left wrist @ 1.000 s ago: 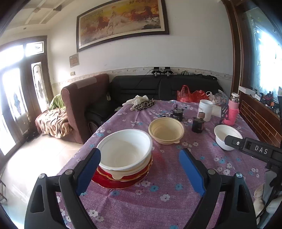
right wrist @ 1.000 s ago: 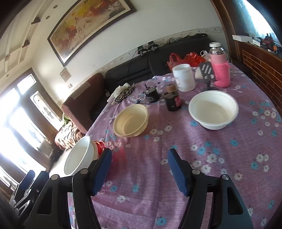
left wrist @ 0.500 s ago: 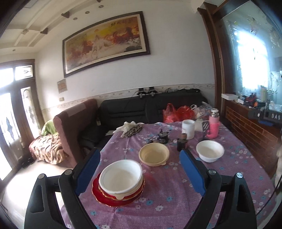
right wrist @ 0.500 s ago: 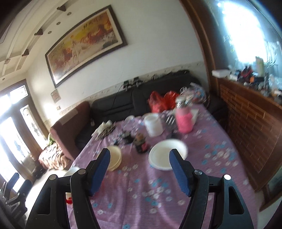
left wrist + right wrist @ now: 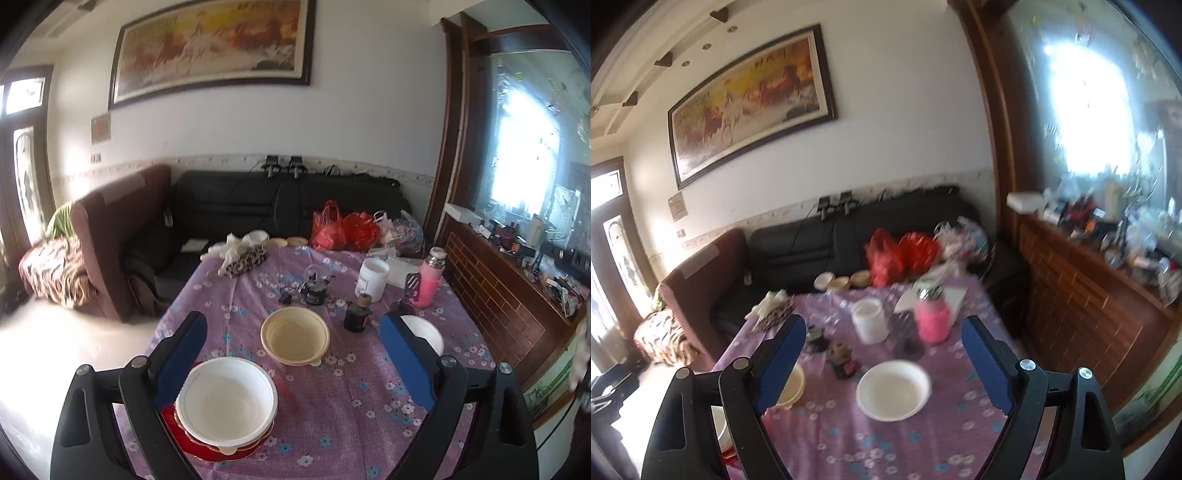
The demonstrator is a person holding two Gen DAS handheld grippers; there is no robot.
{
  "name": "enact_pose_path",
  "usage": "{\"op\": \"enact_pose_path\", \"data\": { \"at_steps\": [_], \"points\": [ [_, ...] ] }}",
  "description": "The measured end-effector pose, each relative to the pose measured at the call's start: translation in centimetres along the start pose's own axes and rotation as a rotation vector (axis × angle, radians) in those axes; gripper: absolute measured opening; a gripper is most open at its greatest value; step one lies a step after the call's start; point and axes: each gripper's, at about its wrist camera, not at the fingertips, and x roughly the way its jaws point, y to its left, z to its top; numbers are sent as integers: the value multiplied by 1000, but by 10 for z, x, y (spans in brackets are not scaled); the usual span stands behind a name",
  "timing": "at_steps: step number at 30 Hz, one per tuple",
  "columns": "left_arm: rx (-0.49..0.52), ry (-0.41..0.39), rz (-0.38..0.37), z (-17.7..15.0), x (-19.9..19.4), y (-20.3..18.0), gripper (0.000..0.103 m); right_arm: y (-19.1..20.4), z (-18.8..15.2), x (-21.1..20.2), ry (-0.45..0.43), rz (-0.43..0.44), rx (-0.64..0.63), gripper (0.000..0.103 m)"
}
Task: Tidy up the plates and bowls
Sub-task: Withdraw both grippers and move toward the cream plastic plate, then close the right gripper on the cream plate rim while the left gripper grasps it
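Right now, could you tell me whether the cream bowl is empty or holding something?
Empty. The cream bowl sits upright on the tablecloth, and the left wrist view shows its bare bottom with nothing inside.

Right wrist view is motion-blurred: the small dark items (image 5: 842, 356) behind my white bowl (image 5: 893, 390) are unreadable. My right gripper's finger (image 5: 781, 363) covers most of the cream bowl (image 5: 793, 386). Left view: my finger (image 5: 404, 360) hides half the small white bowl (image 5: 424, 332).

A table under a purple flowered cloth (image 5: 332, 417) carries a red plate stack (image 5: 177, 432), a cream bowl (image 5: 295, 336), a white bowl (image 5: 893, 390), a white jar (image 5: 372, 279) and a pink flask (image 5: 428, 280).
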Motion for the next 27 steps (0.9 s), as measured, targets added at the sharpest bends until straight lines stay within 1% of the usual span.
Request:
{"op": "enact_pose_path", "data": {
  "at_steps": [1,2,5,8,13,15,17,20,21,23,24,25,27],
  "points": [
    [-13,34,2,-4,17,3,94,2,-9,19,40,15,9,89],
    [-26,84,4,-8,40,6,94,7,-21,46,92,36,20,89],
    [-70,212,8,-20,99,16,94,21,-50,105,201,94,45,89],
    [-121,272,31,-25,135,27,94,43,-80,162,296,160,68,88],
    [-174,294,32,-34,156,41,94,93,-125,256,437,251,64,88],
    [-183,299,21,-40,158,44,94,107,-141,288,478,257,73,88],
    [-190,301,14,-47,160,47,94,119,-158,323,528,264,94,85],
    [-180,298,13,-52,163,48,94,129,-175,359,584,257,117,82],
    [-180,297,13,-53,164,48,94,132,-180,370,605,262,131,77],
    [-176,296,13,-56,167,48,94,134,-189,386,639,278,169,56],
    [-175,301,13,-57,171,48,94,134,-194,393,662,279,188,31],
    [-177,308,13,-58,174,47,94,133,-198,397,681,281,201,14],
    [-190,325,5,-61,180,48,94,129,-202,393,678,261,200,13]
  ]
}}
